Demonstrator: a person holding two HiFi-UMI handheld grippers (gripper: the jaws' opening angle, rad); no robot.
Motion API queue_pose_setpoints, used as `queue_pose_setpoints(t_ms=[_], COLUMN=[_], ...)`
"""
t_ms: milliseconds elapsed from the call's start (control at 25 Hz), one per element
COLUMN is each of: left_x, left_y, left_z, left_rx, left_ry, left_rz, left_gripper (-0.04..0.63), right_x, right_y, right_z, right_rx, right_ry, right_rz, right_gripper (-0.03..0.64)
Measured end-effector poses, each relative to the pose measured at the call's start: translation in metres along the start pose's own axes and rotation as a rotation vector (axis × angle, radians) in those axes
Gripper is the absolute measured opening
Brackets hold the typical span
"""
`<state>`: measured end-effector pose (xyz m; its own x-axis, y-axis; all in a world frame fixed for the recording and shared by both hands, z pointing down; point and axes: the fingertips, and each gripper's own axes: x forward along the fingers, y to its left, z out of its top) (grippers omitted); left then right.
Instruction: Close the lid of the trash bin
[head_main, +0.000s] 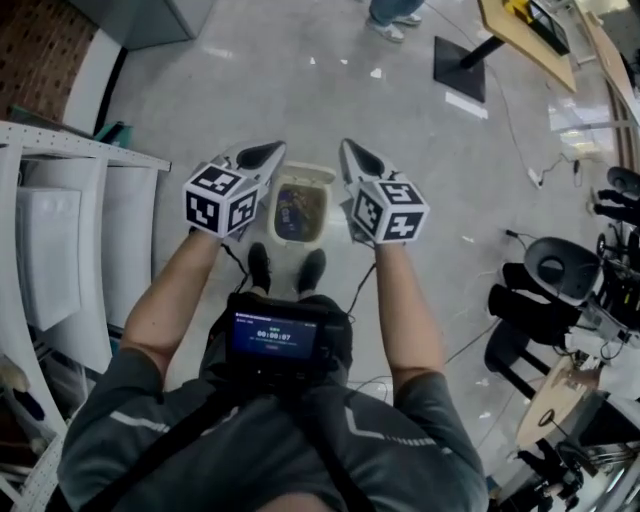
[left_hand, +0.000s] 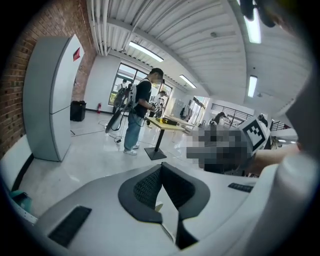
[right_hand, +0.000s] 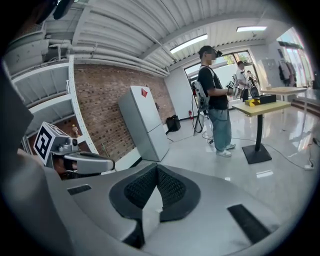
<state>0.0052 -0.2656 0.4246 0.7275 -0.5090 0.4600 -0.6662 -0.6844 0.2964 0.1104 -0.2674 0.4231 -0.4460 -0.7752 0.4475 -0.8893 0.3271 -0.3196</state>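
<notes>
Chest screen (head_main: 275, 340) lit, left gripper (head_main: 268, 152) and right gripper (head_main: 354, 152) flanking open trash bin (head_main: 299, 242), both jaws closed together, empty, grey floor (head_main: 300, 90).

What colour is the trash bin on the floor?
Off-white. The trash bin shows best in the head view.

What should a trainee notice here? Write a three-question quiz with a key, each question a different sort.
1. True or false: the trash bin is already closed.
2. In the head view, the bin lies: A) left of both grippers; B) between the left gripper and the right gripper; C) right of both grippers.
3. Fill in: each gripper's jaws are ____, holding nothing.
Key: 1 false; 2 B; 3 together.
</notes>
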Motion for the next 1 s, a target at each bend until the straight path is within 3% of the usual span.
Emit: queue_pose_setpoints(t_ms=[480, 1000], left_x=[0.083, 0.136], left_y=[0.045, 0.074], left_z=[-0.095, -0.165], left_rx=[-0.090, -0.147], left_ry=[0.177, 0.313], left_rz=[0.047, 0.056], left_gripper=[0.000, 0.000], right_x=[0.072, 0.119], right_y=[-0.053, -0.077], right_z=[-0.106, -0.172], right_rx=[0.054, 0.108], right_ry=[0.191, 0.295], right_rz=[-0.031, -0.071], right_gripper=[0.011, 0.011])
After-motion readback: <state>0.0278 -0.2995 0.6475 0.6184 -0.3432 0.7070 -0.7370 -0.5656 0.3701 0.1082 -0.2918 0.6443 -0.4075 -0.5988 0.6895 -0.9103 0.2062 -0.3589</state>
